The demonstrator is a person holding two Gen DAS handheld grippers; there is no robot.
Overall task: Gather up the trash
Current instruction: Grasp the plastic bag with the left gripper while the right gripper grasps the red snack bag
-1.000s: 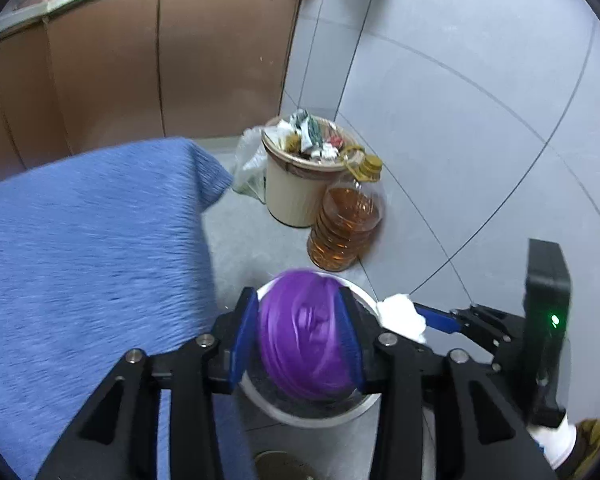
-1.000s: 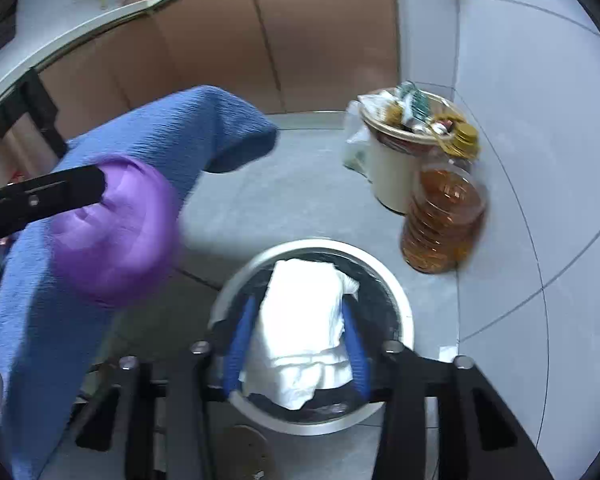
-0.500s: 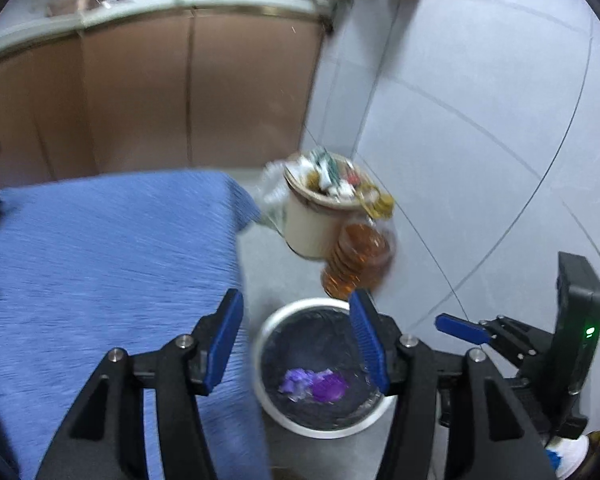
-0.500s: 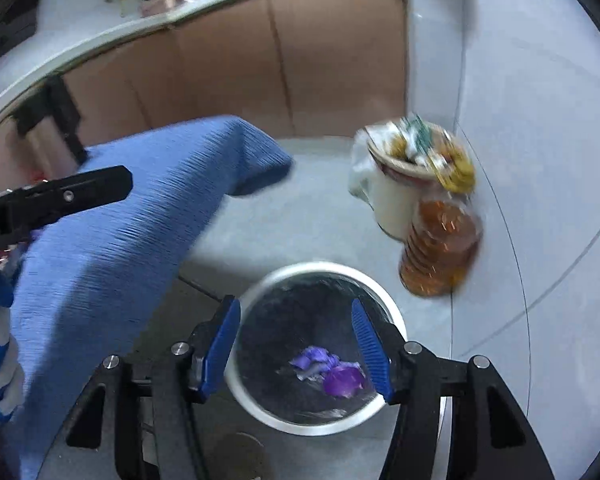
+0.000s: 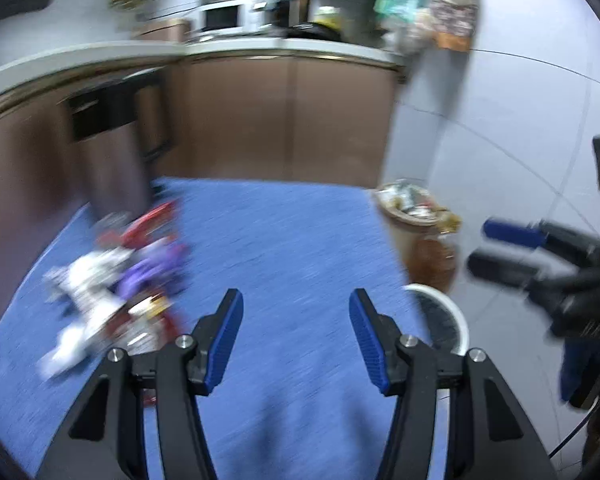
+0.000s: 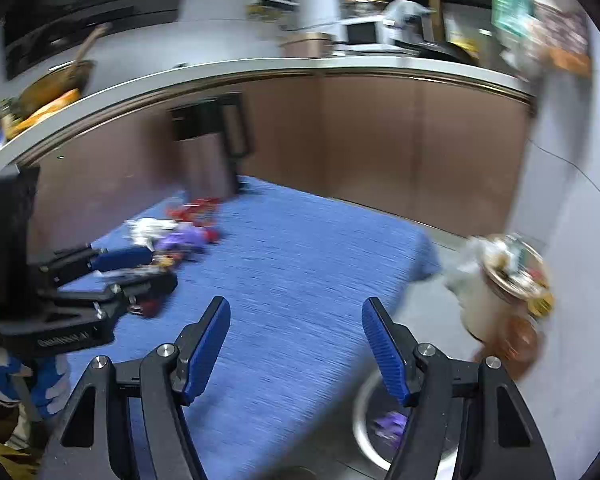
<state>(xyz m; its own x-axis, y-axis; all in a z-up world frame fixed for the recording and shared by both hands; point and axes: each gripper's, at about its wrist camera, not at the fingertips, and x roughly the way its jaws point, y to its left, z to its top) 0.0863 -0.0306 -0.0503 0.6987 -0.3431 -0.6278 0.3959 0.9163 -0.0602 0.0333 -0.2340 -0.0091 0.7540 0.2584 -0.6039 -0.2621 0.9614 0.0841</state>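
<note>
A blurred pile of trash [image 5: 116,284], white, purple and red wrappers, lies on the blue cloth-covered table [image 5: 292,240] at its left; it also shows in the right wrist view [image 6: 176,236]. My left gripper [image 5: 296,336] is open and empty above the cloth. My right gripper [image 6: 296,344] is open and empty over the table's right edge. The round metal bin [image 6: 360,412] on the floor holds a purple scrap [image 6: 390,426]; its rim [image 5: 458,318] shows past the table in the left wrist view.
A full cream waste bucket [image 5: 408,216] and an oil bottle [image 5: 436,260] stand on the floor by the grey tiled wall. Brown kitchen cabinets [image 6: 380,140] with a cluttered counter run behind the table.
Both grippers let go of their trash into the metal bin, then lifted and swung left from the bin toward the table. Both are now open and empty.
</note>
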